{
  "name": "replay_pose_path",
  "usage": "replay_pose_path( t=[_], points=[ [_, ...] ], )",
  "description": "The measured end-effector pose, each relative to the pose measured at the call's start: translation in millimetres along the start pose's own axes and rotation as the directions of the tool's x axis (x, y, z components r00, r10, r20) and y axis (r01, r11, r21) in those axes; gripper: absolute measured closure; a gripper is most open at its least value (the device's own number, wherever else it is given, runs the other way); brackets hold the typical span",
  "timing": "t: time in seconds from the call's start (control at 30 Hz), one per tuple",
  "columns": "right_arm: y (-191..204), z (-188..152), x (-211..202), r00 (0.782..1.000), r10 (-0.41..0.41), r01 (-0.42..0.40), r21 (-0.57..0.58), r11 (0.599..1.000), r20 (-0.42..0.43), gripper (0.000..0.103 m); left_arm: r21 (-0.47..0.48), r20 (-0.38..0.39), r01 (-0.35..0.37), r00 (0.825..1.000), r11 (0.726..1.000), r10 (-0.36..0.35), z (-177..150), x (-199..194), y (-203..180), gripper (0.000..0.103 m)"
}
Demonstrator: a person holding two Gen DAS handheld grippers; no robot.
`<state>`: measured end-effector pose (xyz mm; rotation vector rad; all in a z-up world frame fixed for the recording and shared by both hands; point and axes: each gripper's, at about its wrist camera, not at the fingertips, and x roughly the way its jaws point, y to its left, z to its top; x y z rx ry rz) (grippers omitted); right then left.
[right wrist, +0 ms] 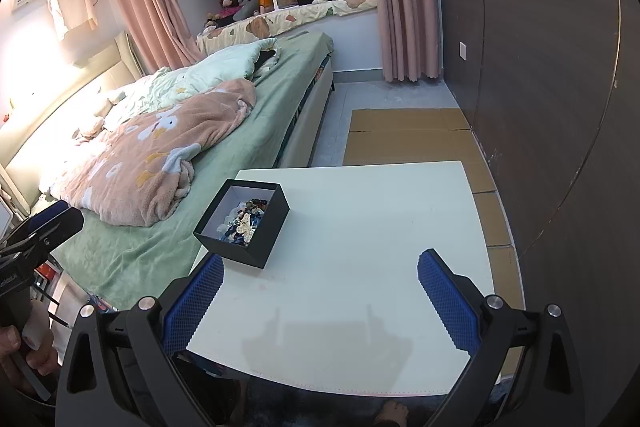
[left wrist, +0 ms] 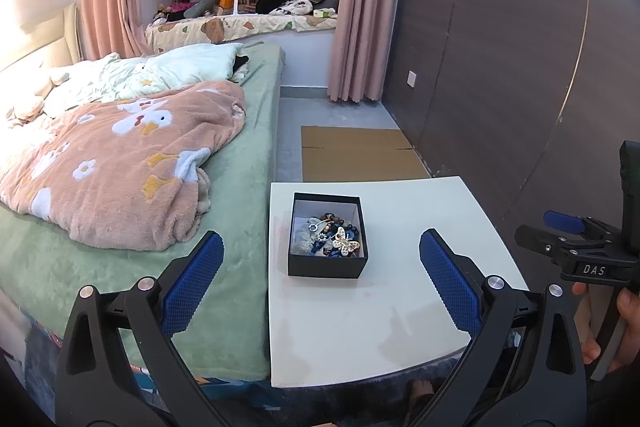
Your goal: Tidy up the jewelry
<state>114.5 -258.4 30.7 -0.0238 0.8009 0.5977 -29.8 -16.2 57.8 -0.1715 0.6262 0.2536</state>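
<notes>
Both grippers, left (left wrist: 320, 283) and right (right wrist: 320, 291), hang spread and empty over the table (left wrist: 400, 307), with all jewelry (left wrist: 332, 237) heaped in the box (left wrist: 326, 269).

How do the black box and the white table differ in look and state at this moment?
The black box is dark and small; the white table is pale and far larger. The box is an open container holding a heap of jewelry, including a gold butterfly piece; the table is a flat surface bearing only the box, near its bed-side edge. Both are rectangular, and neither gripper touches either.
</notes>
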Motion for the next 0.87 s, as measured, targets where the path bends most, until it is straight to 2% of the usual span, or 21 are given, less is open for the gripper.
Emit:
replay_pose_path(
  t=[0.87],
  points=[
    [1.9,-0.7,9.0,1.000,-0.019,0.019,0.007,1.000,-0.014,0.008,-0.013,0.001,-0.005,1.000,1.000,0.005,-2.3,1.8,3.5,0.005]
  ],
)
